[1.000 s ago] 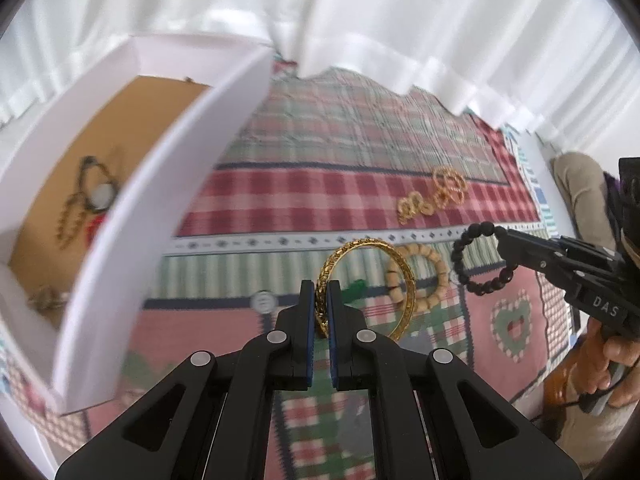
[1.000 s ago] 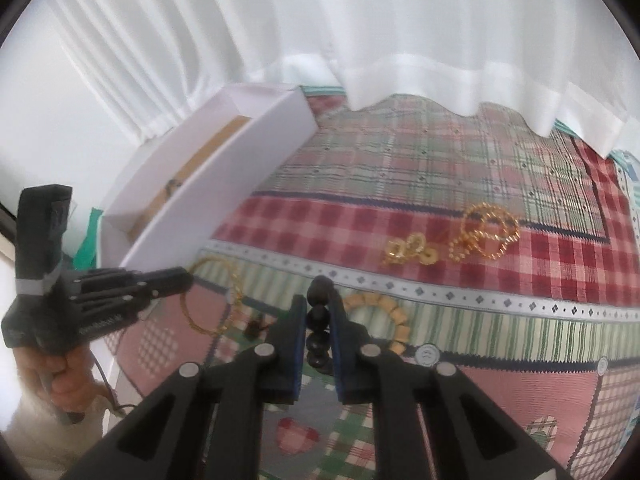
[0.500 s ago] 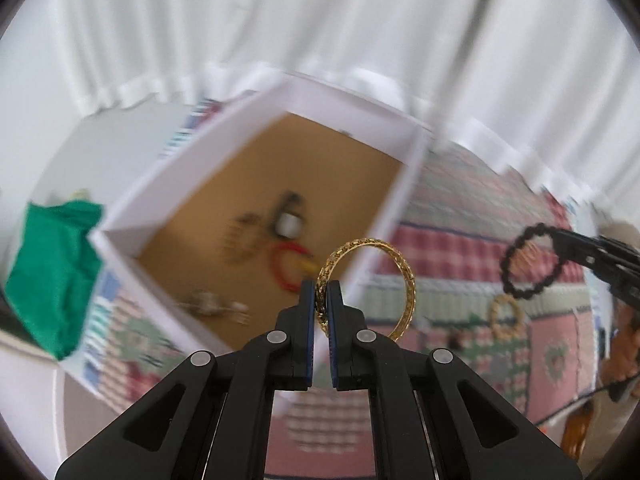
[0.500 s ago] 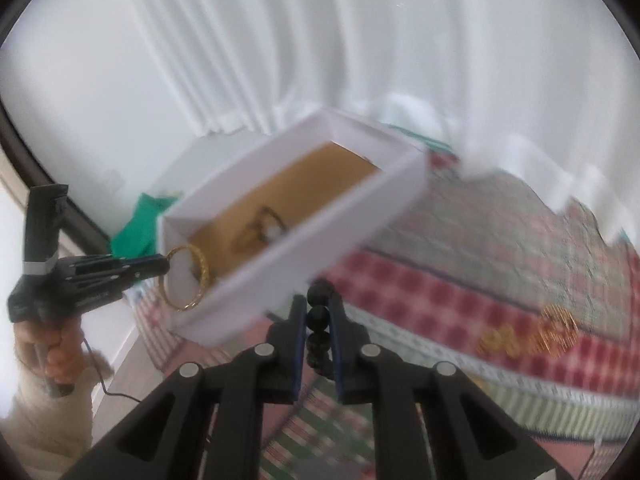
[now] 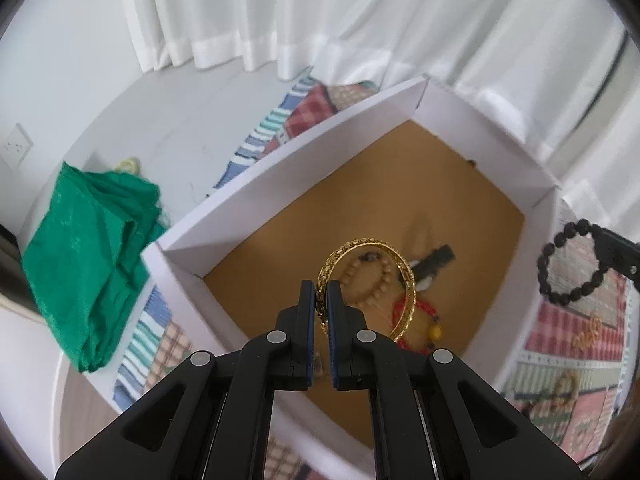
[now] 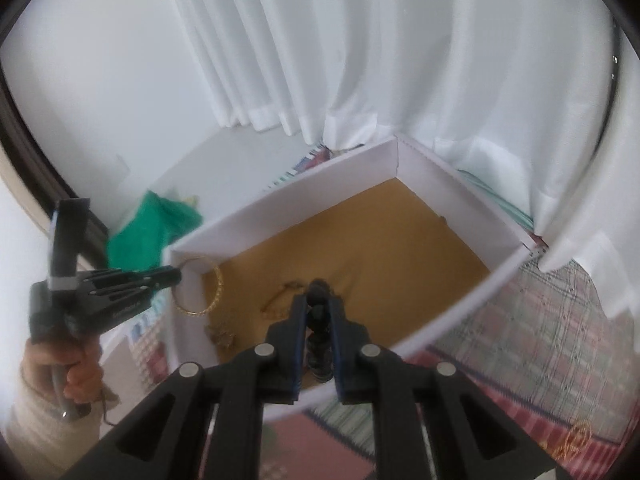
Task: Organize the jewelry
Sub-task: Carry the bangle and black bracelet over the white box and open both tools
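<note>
Your left gripper is clamped on the rim of the ornate gold metal bangle, ring standing on edge and projecting forward and to the right of the pads. Your right gripper is pinched on the black round-bead bracelet; from its own camera only a short column of beads shows between the fingers.

Key relation: the white-walled cardboard box with the tan floor lies directly below and ahead of the left gripper. The bangle hangs over the box interior, above the pale wooden-bead bracelet and the red beaded strand lying on the floor. The black bracelet sits at the box's right wall, roughly over the rim, not clearly inside.

Judgement: the left side is nearer to a clean drop. Lower, then release. Bring the right gripper further inward over the floor first, or the bead loop may catch the wall.
</note>
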